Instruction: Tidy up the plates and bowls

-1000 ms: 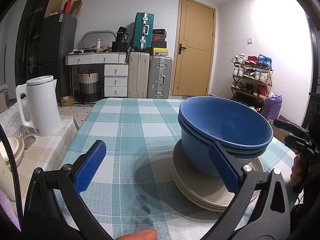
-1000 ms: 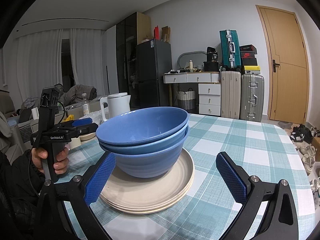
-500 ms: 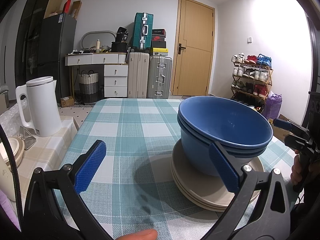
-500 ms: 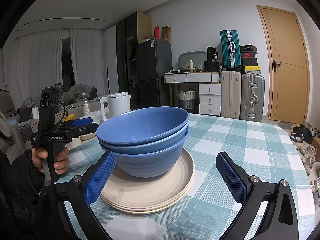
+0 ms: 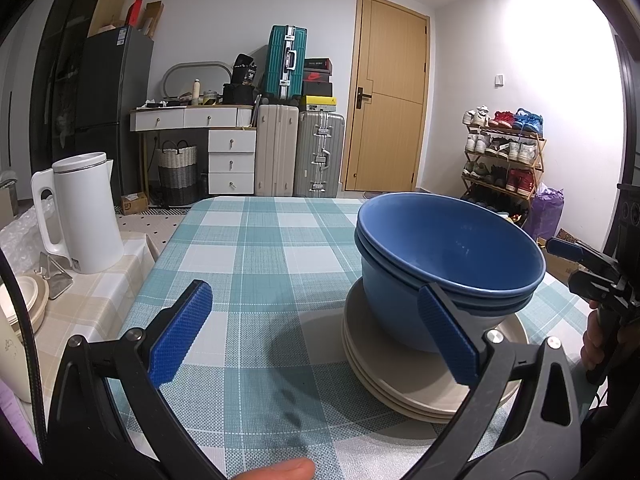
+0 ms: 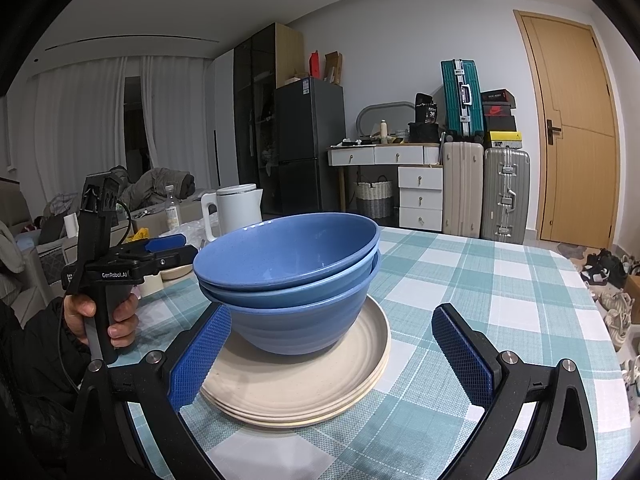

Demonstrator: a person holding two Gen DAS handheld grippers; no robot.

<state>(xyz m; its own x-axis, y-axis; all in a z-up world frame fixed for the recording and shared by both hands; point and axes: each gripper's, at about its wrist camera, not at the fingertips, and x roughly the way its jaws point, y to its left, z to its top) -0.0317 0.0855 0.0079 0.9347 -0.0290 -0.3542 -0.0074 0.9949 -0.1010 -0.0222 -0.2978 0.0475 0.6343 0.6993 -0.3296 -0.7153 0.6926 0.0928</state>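
A nested stack of blue bowls [image 5: 448, 264] sits on a stack of beige plates [image 5: 416, 384] on the teal checked tablecloth. The same bowls [image 6: 296, 280] and plates [image 6: 304, 388] show in the right wrist view. My left gripper [image 5: 312, 338] is open and empty, just left of and in front of the stack, its right finger overlapping the bowls in view. My right gripper [image 6: 332, 354] is open and empty, its left finger beside the plates' rim. The left gripper also shows in the right wrist view [image 6: 164, 246], held by a hand.
A white kettle [image 5: 80, 212] stands on a side table left of the dining table [image 5: 256, 248], with beige dishes [image 5: 24, 304] near it. Suitcases [image 5: 300, 148], a drawer desk, a door and a shoe rack [image 5: 504, 156] are behind. The table edge runs at the right [image 6: 592, 312].
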